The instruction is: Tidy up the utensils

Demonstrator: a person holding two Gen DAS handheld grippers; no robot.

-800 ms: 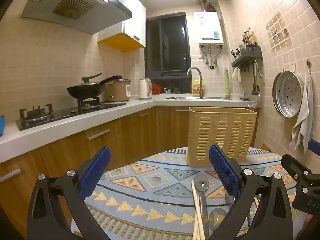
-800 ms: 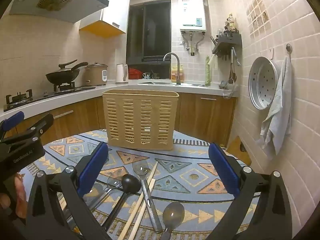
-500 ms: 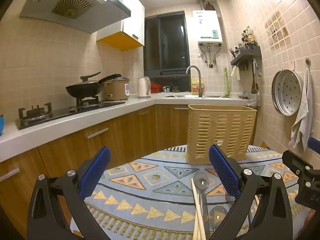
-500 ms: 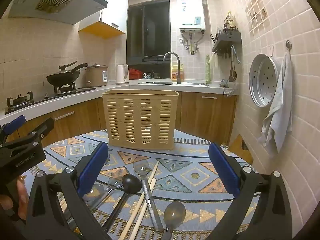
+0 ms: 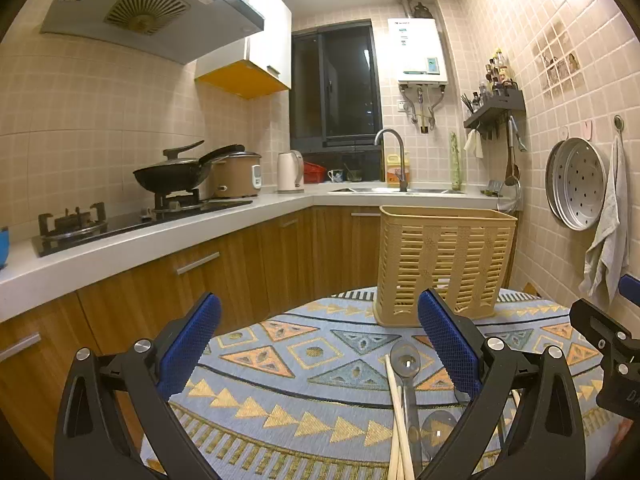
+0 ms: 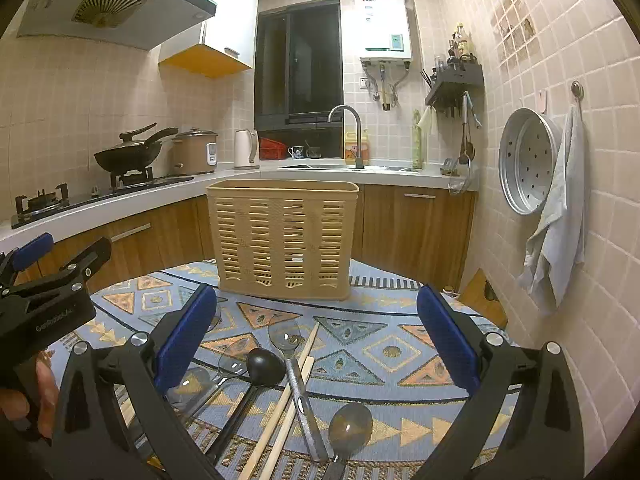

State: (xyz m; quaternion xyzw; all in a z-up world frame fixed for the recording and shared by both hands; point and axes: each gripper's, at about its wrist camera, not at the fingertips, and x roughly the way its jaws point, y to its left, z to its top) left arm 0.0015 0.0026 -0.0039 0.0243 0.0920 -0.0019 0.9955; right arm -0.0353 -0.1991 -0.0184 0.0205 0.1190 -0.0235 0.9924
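Both the left gripper [image 5: 318, 344] and right gripper [image 6: 316, 338] gape fully, holding nothing (utensils lie loose below), facing the slatted beige plastic basket [image 6: 283, 238].

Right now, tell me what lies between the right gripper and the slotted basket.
In the right wrist view, between the open right gripper and the basket: patterned cloth bearing a metal spoon, chopsticks and a black ladle.
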